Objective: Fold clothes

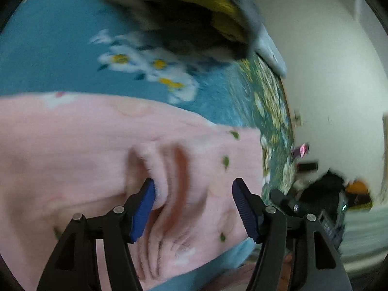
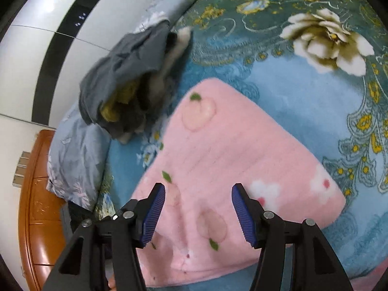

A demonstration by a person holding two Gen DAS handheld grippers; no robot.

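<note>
A pink fleece garment [image 2: 225, 160] with peach and flower prints lies folded on a blue floral bedspread [image 2: 303, 101]. In the left wrist view the same pink garment [image 1: 97, 150] fills the lower half, with creases bunched between the fingers. My left gripper [image 1: 194, 208] is open, its left pad touching a fold of the fabric. My right gripper [image 2: 198, 213] is open and hovers just above the garment's near edge, holding nothing.
A heap of grey, yellow and black clothes [image 2: 131, 77] lies at the far side of the bed, also in the left wrist view [image 1: 194, 12]. A grey floral pillow [image 2: 77, 160], an orange wooden headboard [image 2: 38, 206] and white walls [image 1: 327, 72] border the bed.
</note>
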